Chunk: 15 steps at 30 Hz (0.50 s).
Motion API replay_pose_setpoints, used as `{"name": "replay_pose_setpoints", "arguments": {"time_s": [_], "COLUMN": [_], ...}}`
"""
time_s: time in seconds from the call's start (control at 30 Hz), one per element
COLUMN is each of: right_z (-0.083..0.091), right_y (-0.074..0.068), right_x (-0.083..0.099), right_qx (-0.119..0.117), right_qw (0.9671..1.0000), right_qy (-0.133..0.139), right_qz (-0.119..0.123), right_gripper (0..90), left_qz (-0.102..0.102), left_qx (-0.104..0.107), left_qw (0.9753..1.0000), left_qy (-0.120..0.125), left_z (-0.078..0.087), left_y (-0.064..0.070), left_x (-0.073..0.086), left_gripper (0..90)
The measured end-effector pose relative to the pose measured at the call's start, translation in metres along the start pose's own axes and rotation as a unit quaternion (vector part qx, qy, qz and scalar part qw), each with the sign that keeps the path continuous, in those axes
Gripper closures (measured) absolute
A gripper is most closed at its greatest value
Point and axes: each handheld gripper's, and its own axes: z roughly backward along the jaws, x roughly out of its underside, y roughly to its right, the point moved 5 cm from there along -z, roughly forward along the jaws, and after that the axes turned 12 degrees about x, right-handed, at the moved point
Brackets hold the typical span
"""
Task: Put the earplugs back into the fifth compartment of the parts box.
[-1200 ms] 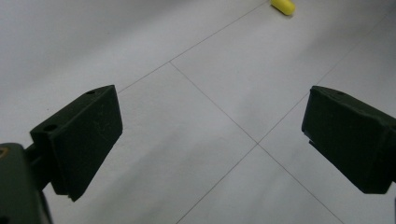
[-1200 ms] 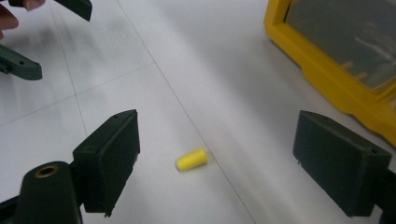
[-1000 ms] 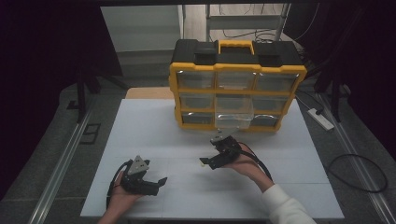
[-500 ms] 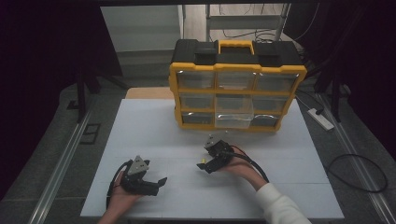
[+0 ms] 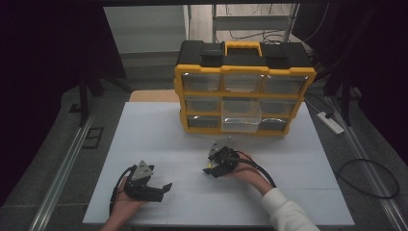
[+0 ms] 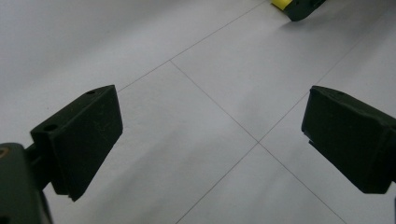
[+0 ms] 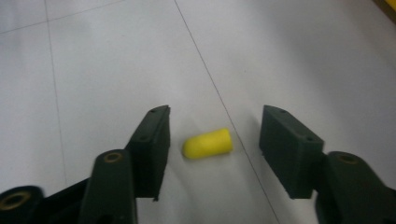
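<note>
While both grippers sit low over the white table (image 5: 159,139), entries for this moment:

Right gripper (image 7: 214,140): jaws moderately spread, one on each side of a small yellow plug (image 7: 208,143). Neither jaw touches it; a gap shows on each side, smaller on the left-hand jaw's side in the right gripper view.

Yellow plug: short, rounded at one end, lying on its side on the table, between the right gripper's jaws and roughly level with their tips. Its long axis runs across the gap from jaw to jaw. It lies just beside a thin grid line on the table top.

Right gripper, high view (image 5: 212,168): held in the person's right hand (image 5: 248,171), white sleeve (image 5: 288,214) behind it, jaws pointing toward the table's left. A speck of yellow shows at the jaw tips. A black cable (image 5: 262,171) trails back along the wrist.

Left gripper (image 6: 210,126): jaws wide apart, nothing between them but bare table with crossing grid lines. At the top edge of the left gripper view a bit of yellow and a black tip show, well apart from these jaws.

Left gripper, high view (image 5: 165,187): held in the left hand (image 5: 126,199) near the table's front edge, jaws pointing right, toward the other gripper.

Drawer box (image 5: 245,91): yellow and black, with clear drawers, at the table's far side; the bottom middle drawer (image 5: 240,120) stands pulled out. It is well apart from both grippers.
</note>
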Motion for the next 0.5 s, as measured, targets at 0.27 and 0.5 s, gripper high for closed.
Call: {"name": "replay_pose_setpoints", "arguments": {"time_s": [0.27,0.5], "right_z": [0.003,0.011], "right_y": [-0.003,0.000], "right_x": [0.000,-0.003], "right_qx": [-0.003,0.003], "right_qw": [0.9997,0.9997], "right_qy": [0.006,0.024], "right_qz": [0.024,0.008], "right_gripper": [67.7,69.2], "left_qz": [-0.001,-0.001], "left_qx": [-0.001,0.000], "left_qw": [1.0000,1.0000], "left_qy": [-0.001,0.000], "left_z": [0.000,0.000], "left_y": [0.000,0.000], "left_x": [0.000,0.000], "left_gripper": [5.3,5.3]}}
